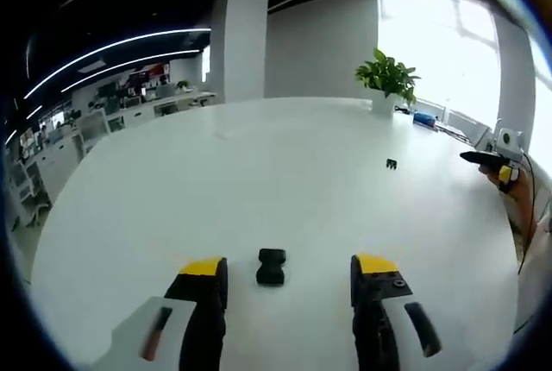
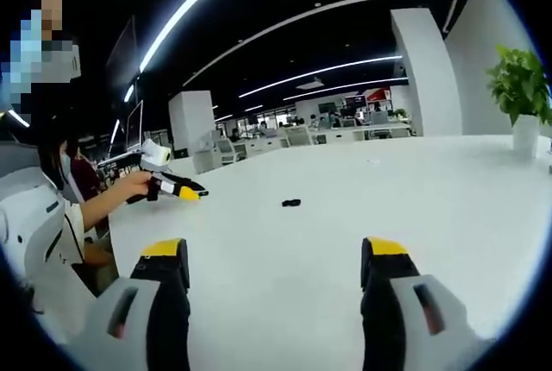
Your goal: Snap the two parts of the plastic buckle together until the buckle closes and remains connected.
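On the white table (image 1: 259, 172), a black buckle part (image 1: 271, 266) lies between the yellow jaw tips of my left gripper (image 1: 290, 265). The gripper is open, with a gap on each side of the part. A second, smaller black part (image 1: 392, 164) lies farther off to the right. Beyond it, at the table's right edge, a hand holds the right gripper (image 1: 496, 164). In the right gripper view, my right gripper (image 2: 274, 248) is open over bare table with nothing between its jaws. Ahead of it lies a small black buckle part (image 2: 291, 203). The left gripper (image 2: 177, 188) is held by a hand at the left.
A potted plant (image 1: 388, 78) in a white pot stands at the table's far edge, also visible as the plant (image 2: 520, 86). A seated person (image 2: 52, 207) is at the table's left edge. Office desks and a white pillar (image 1: 239, 43) stand beyond the table.
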{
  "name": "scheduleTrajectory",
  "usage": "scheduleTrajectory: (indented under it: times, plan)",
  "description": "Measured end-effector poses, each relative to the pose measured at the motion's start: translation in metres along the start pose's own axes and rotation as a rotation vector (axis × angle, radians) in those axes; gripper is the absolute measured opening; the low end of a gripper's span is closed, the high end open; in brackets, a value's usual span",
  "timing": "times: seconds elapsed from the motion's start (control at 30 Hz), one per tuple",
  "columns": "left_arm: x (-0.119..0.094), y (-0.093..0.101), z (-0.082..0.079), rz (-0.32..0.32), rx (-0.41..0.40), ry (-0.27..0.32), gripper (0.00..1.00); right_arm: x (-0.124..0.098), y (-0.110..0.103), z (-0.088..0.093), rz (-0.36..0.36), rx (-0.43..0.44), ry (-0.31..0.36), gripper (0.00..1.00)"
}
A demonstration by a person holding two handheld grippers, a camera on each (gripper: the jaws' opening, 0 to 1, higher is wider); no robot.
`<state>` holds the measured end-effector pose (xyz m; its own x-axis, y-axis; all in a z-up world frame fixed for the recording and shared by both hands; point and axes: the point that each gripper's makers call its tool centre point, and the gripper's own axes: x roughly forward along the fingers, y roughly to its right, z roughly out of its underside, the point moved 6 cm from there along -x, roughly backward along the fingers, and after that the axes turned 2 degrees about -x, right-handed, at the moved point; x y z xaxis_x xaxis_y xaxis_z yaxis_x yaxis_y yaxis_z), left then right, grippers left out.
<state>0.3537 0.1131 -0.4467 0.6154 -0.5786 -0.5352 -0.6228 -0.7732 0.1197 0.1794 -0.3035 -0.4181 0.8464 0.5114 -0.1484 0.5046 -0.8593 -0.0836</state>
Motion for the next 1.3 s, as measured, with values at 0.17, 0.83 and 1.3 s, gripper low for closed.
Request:
scheduleTrajectory:
  times: [0.17,0.83,1.3]
  plan:
    - [-0.002,0.001,0.000,0.004,0.007,-0.003,0.53,-0.001,-0.001,-0.001,0.003,-0.015,-0.006,0.81]
    - [-0.002,0.001,0.002,0.020,0.004,-0.031,0.46,0.015,-0.007,0.009,-0.035,-0.124,-0.111,0.81]
    - [-0.003,-0.001,0.002,0.024,-0.005,-0.032,0.42,0.049,0.004,0.000,-0.089,-0.144,-0.119,0.81]
